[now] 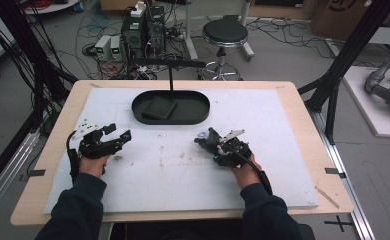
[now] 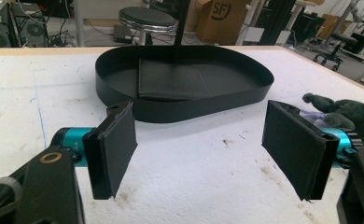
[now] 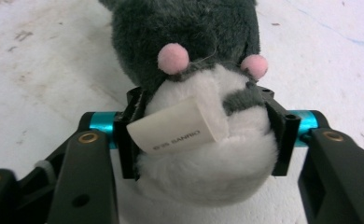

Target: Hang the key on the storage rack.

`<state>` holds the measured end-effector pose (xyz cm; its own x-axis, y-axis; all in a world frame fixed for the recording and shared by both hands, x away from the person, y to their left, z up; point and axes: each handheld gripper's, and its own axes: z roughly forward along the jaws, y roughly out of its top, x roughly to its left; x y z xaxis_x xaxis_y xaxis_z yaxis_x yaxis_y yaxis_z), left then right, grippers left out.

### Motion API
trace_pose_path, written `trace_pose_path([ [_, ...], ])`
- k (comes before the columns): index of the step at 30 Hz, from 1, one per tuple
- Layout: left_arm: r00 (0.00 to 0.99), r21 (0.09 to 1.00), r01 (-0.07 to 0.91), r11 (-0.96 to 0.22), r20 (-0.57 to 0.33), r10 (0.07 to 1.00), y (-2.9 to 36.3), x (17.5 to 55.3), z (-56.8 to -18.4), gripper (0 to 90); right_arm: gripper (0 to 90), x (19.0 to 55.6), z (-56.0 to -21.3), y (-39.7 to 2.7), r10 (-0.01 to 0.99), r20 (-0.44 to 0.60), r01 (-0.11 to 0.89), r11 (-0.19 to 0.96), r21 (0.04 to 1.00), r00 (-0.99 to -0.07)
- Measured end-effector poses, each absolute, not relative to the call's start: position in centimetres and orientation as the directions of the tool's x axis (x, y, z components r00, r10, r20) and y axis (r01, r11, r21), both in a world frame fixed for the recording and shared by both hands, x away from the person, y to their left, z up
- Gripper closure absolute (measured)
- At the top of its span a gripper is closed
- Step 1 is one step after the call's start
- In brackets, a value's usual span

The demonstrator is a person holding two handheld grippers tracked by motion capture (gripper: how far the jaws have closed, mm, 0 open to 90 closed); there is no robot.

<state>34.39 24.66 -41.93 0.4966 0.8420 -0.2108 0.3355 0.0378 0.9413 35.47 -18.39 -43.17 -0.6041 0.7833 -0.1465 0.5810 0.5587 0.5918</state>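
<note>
- Plush (image 3: 203,154) sits clamped between our right gripper (image 1: 214,143) pads: grey fur on top, white belly, two pink paws, and a white tag (image 3: 173,129) across the belly.
- Our right jaws squeeze the white belly from both sides; the toy rests on the mat (image 1: 183,175), right of its middle.
- In the left gripper view, we see the toy (image 2: 343,114) lying just past the right-hand pad.
- Our left gripper (image 1: 118,134) hangs over the mat's left part with its jaws wide apart and nothing between them.
- Farther back on the mat stands a black oval tray (image 1: 195,117), holding a flat dark pad (image 1: 158,107).
</note>
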Motion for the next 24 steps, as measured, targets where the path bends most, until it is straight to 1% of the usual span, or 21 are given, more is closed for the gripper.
trace_pose_path([
  [2,0.494,0.941,0.337,0.039,-0.212,0.843,24.7,34.4,-41.9,25.9,46.5,35.5,-43.1,-18.4,0.772,-0.15,0.561,0.567,0.603,-0.618],
  [7,0.494,0.941,0.337,0.04,-0.213,0.843,24.7,34.4,-42.0,26.0,47.1,35.6,-41.5,-18.8,0.755,-0.142,0.489,0.543,0.682,-0.64],
  [11,0.494,0.941,0.336,0.041,-0.213,0.843,24.7,34.5,-42.0,26.3,47.1,36.7,-39.5,-19.4,0.758,-0.088,0.483,0.495,0.722,-0.646],
  [17,0.493,0.942,0.332,0.047,-0.216,0.843,24.8,34.5,-42.0,26.3,47.0,38.9,-36.1,-19.7,0.742,-0.019,0.479,0.451,0.753,-0.67],
  [24,0.494,0.943,0.33,0.052,-0.22,0.841,24.9,34.6,-42.0,26.3,47.0,41.4,-32.9,-19.2,0.741,-0.022,0.434,0.416,0.799,-0.671],
])
